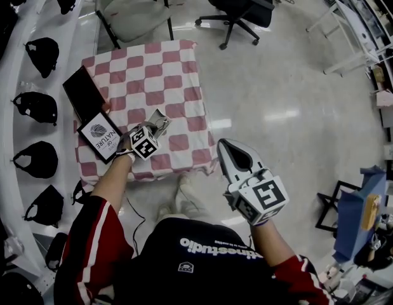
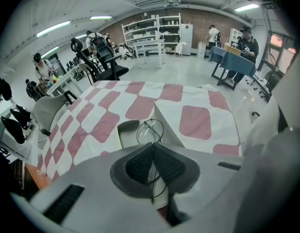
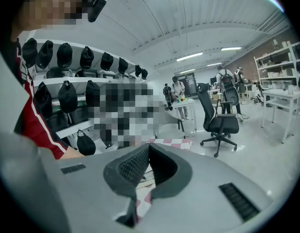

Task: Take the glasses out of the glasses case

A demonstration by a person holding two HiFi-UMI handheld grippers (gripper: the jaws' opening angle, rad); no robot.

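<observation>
The left claw (image 2: 152, 149), clamped on the wire-rimmed glasses (image 2: 150, 131), should lift them gently straight up from the open glasses case (image 2: 126, 133), while the right claw (image 3: 149, 154) hangs closed and empty.

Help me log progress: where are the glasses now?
Left gripper view: the glasses are pinched in the left gripper, right at the open glasses case on the checkered tablecloth.

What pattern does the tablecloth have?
The tablecloth is pink-and-white checked; head view shows it best.

Bright overhead light, fisheye-warped edges
</observation>
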